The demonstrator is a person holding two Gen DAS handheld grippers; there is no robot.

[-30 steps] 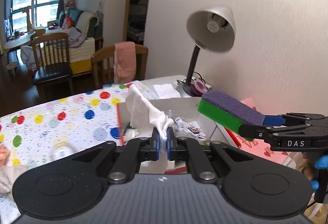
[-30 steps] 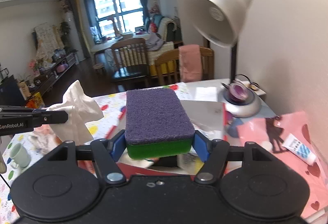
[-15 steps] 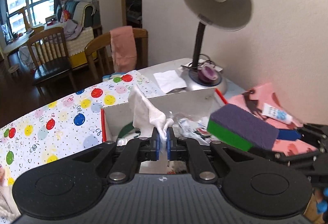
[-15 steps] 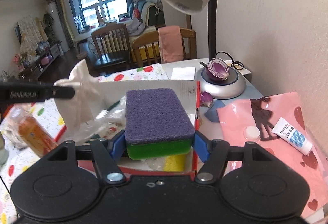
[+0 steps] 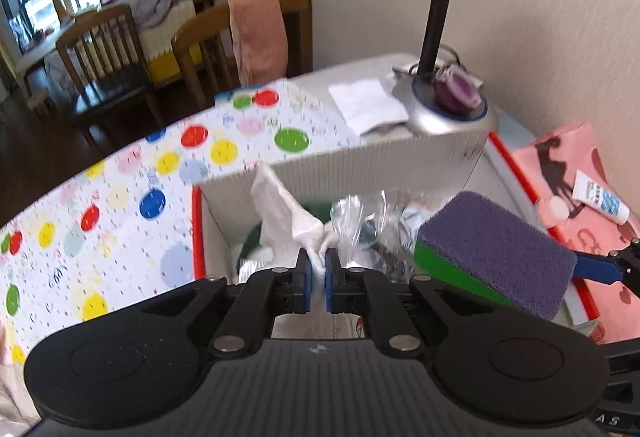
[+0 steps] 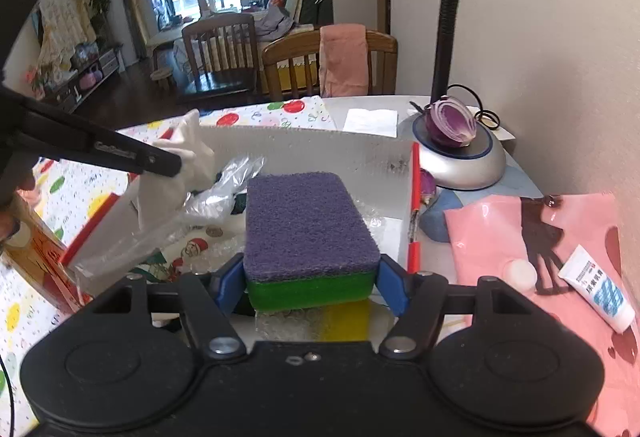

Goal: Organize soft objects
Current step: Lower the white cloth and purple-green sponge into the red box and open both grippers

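My left gripper (image 5: 317,279) is shut on a crumpled white tissue (image 5: 280,213) and hangs over the left part of a white box with red edges (image 5: 360,165). The right gripper (image 6: 310,287) is shut on a sponge (image 6: 308,221) with a purple scouring top and a green body, held over the right part of the same box (image 6: 320,153). In the left wrist view the sponge (image 5: 496,253) shows at the right, and in the right wrist view the tissue (image 6: 188,157) shows at the left. The box holds clear plastic wrap (image 5: 360,217) and other bits.
A desk lamp (image 6: 456,157) with half a red onion (image 6: 450,125) on its base stands behind the box. A pink sheet (image 6: 560,237) with a small tube (image 6: 600,287) lies to the right. A dotted tablecloth (image 5: 120,197) covers the left; chairs stand beyond.
Both grippers have come forward and lower over the box, with the tissue and sponge still held. The lamp and box now look closer and the views tilt further down.
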